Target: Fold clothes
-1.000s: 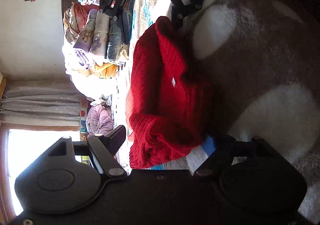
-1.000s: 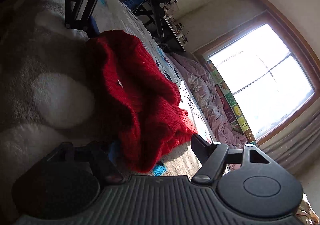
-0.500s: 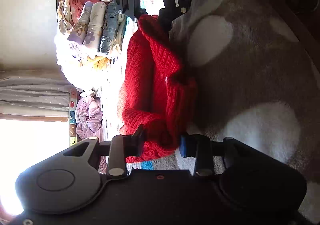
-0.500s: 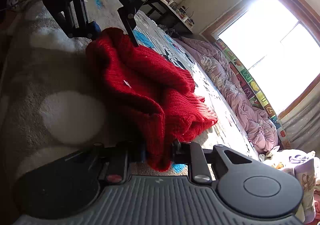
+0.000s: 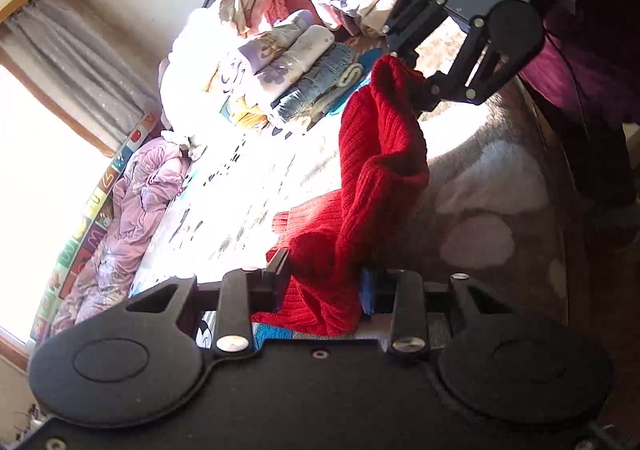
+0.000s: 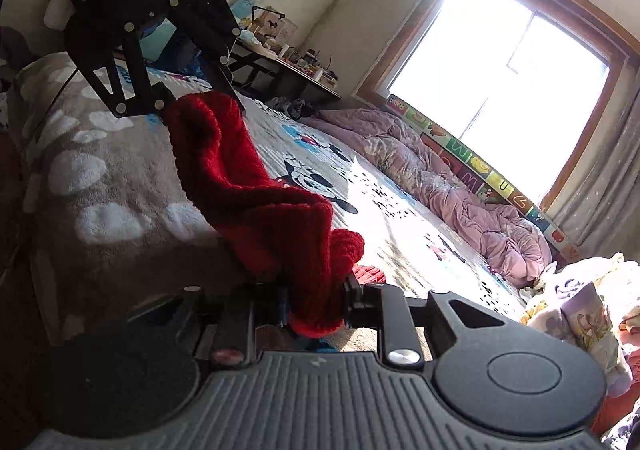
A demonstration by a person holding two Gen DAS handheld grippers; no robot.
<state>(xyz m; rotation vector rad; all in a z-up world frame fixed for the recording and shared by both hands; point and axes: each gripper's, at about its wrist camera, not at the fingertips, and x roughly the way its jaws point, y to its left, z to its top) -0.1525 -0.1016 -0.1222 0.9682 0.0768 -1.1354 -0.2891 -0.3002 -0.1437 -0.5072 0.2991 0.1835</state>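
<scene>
A red knitted sweater (image 5: 380,153) hangs stretched between my two grippers above the bed. In the left wrist view my left gripper (image 5: 324,286) is shut on one bunched end of it, and my right gripper (image 5: 408,65) pinches the far end at the top. Seen from the right wrist, my right gripper (image 6: 316,302) is shut on a thick fold of the sweater (image 6: 248,201), while the left gripper (image 6: 164,109) grips the other end at upper left. The middle of the garment sags, and a loose sleeve (image 5: 304,217) trails toward the sheet.
Below is a grey blanket with white clouds (image 6: 100,177) and a cartoon-print sheet (image 6: 360,185). Folded clothes (image 5: 296,65) are stacked at the bed's far end. A crumpled pink quilt (image 6: 460,193) lies under the window (image 6: 500,69). A cluttered table (image 6: 288,57) stands behind. A person's dark clothing (image 5: 592,89) is beside the bed.
Both grippers went from open around the sweater's ends to shut on them, then rose and rolled, lifting the sweater off the blanket so it hangs between them.
</scene>
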